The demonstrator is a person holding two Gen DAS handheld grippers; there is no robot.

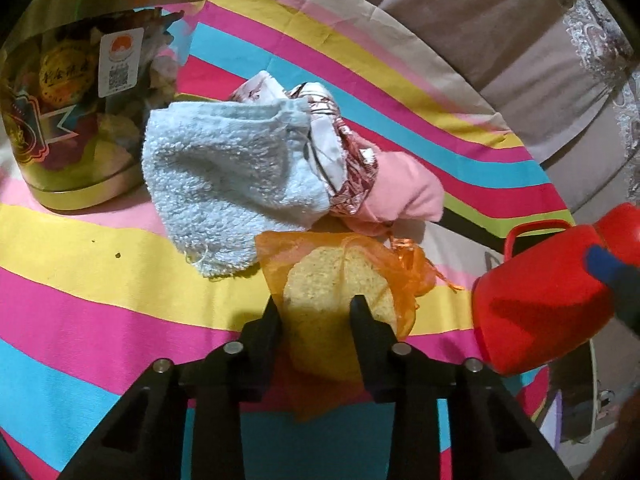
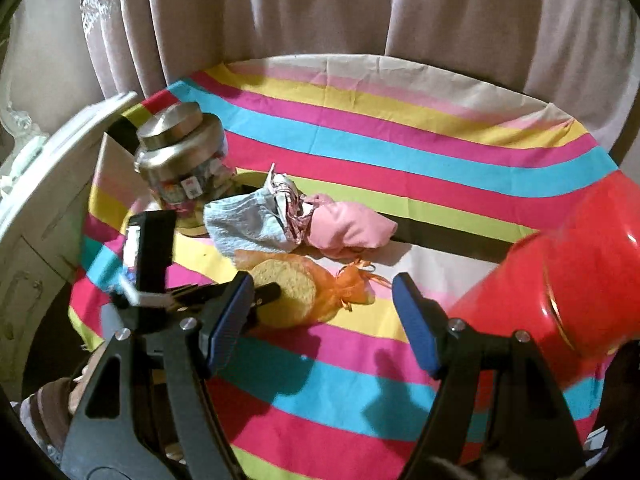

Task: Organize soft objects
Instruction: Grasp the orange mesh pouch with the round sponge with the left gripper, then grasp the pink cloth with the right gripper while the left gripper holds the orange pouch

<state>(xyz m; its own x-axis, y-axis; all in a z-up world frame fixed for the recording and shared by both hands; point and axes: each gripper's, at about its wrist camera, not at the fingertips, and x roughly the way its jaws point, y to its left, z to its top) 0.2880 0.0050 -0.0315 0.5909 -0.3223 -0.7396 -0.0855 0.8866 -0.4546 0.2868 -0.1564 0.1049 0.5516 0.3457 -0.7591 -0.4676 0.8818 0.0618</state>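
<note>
A yellow sponge in an orange mesh pouch (image 1: 340,280) lies on the striped tablecloth (image 1: 80,272). My left gripper (image 1: 316,308) has its fingers on either side of the sponge and is shut on it; it also shows in the right wrist view (image 2: 272,292) at the sponge (image 2: 288,288). Behind it lie a light blue towel (image 1: 224,176), a patterned cloth (image 1: 328,148) and a pink cloth (image 1: 404,188), bunched together. My right gripper (image 2: 324,316) is open and empty, above the cloth in front of the sponge.
A gold-lidded jar of wrapped sweets (image 1: 68,112) stands left of the towel, seen also in the right wrist view (image 2: 184,160). A red plastic mug (image 2: 560,276) lies on its side at the right. A white cabinet (image 2: 36,208) stands at the left. Curtains hang behind.
</note>
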